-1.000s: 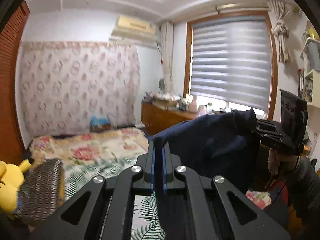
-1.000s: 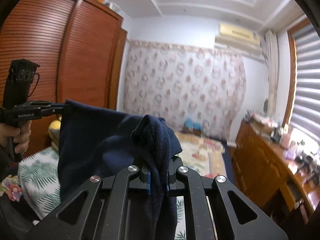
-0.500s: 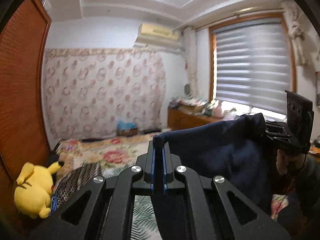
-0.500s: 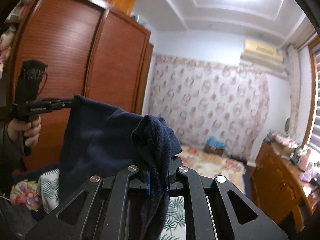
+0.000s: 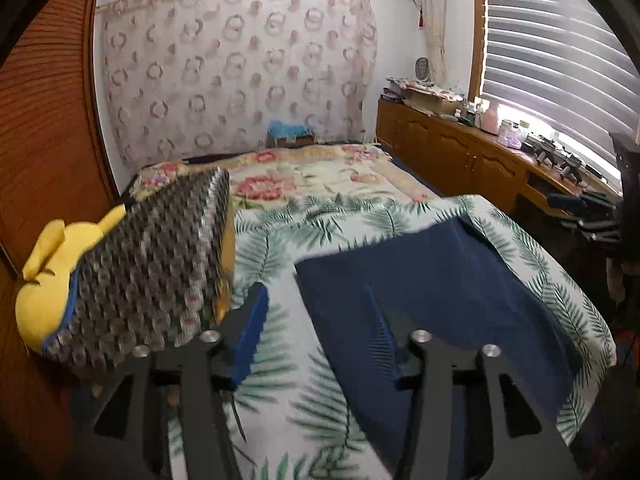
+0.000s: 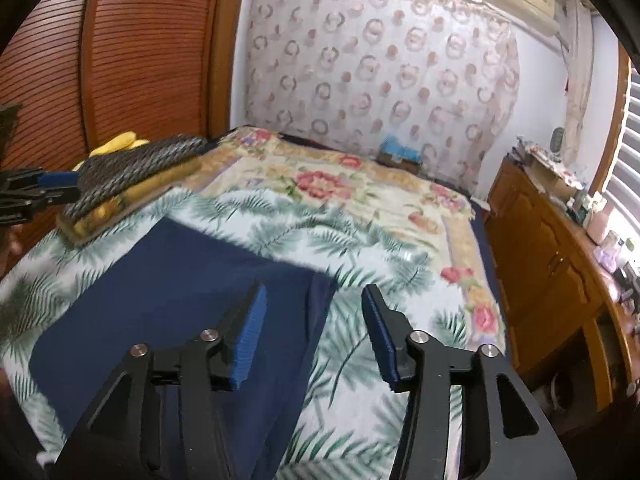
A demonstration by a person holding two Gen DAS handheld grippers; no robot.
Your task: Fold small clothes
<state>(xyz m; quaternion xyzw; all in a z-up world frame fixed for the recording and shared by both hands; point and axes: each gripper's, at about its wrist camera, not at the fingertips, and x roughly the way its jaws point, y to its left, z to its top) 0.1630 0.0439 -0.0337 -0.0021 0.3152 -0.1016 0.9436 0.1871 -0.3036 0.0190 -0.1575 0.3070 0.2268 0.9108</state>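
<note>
Leaf-print bedspread (image 5: 320, 232) bears one navy garment (image 5: 432, 280), one pillow (image 5: 160, 264).

No readable text, label, brand or number anywhere in either view — only patterns: rings on the wall hanging (image 5: 236, 68), fern leaves on the bedspread (image 6: 360, 236). Small items on the sideboard (image 5: 460, 148) too blurred to make out any print.

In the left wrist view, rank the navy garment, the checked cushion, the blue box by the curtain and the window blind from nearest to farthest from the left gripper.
From the left gripper, whose jaws are opening with nothing between them:
1. Navy garment, flat on the bed, under the right finger.
2. Checked cushion, left, beside the yellow plush toy.
3. Blue box, at the bed's far end.
4. Window blind, far right; too close to call against the box.
</note>
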